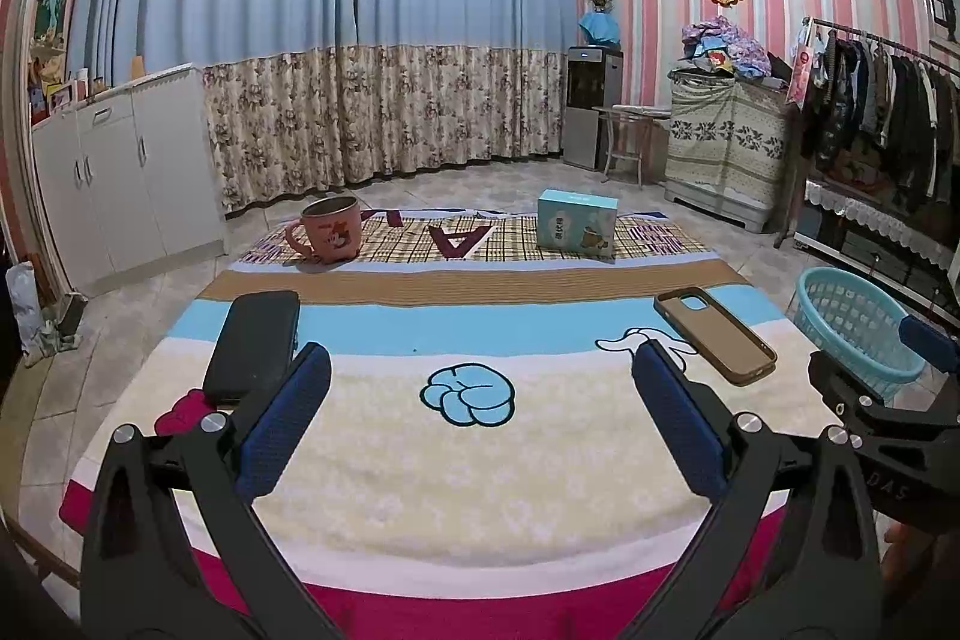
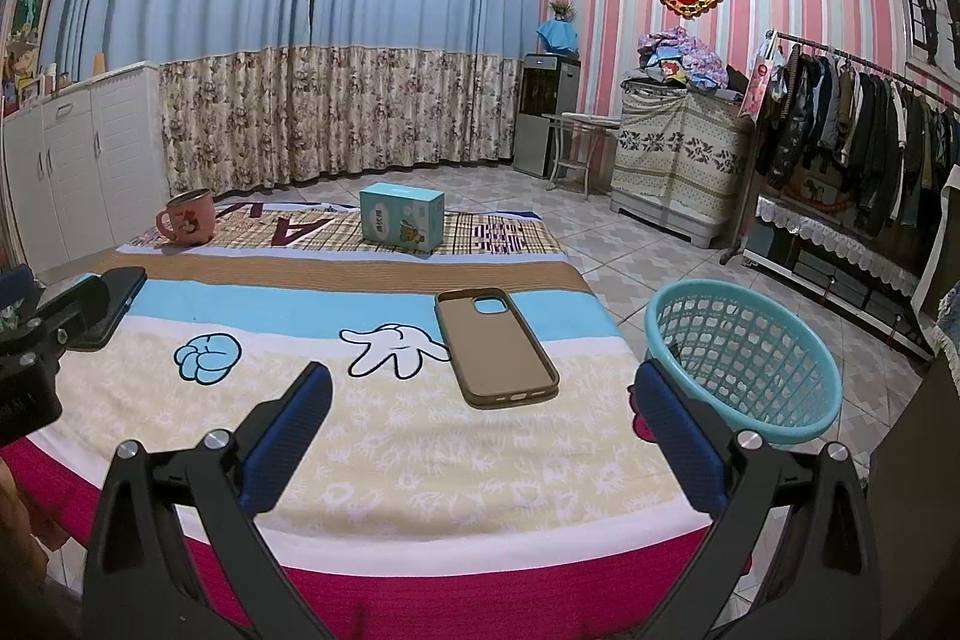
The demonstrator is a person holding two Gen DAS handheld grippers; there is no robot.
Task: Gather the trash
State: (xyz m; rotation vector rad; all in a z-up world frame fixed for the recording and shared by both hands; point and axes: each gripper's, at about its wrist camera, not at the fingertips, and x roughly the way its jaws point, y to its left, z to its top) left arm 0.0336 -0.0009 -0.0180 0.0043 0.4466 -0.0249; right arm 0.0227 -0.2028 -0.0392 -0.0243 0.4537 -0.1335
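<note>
The brown rubbery phone case [image 2: 493,347] lies hollow side up on the striped cartoon blanket [image 2: 384,436], at twelve o'clock from the right gripper [image 2: 483,436]; it looks light and flexible, best pinched across a long rim. The teal cardboard box [image 2: 402,217] beyond looks light but crushable. At two o'clock, the turquoise plastic mesh basket [image 2: 744,358] appears empty. Both the right gripper and left gripper [image 1: 480,424] gape released, grasping nothing.

Striped cartoon blanket [image 2: 372,436] spread flat, bearing pink mug [image 2: 189,216], teal box [image 2: 402,217], brown phone case [image 2: 495,347], black case [image 1: 252,346].
</note>
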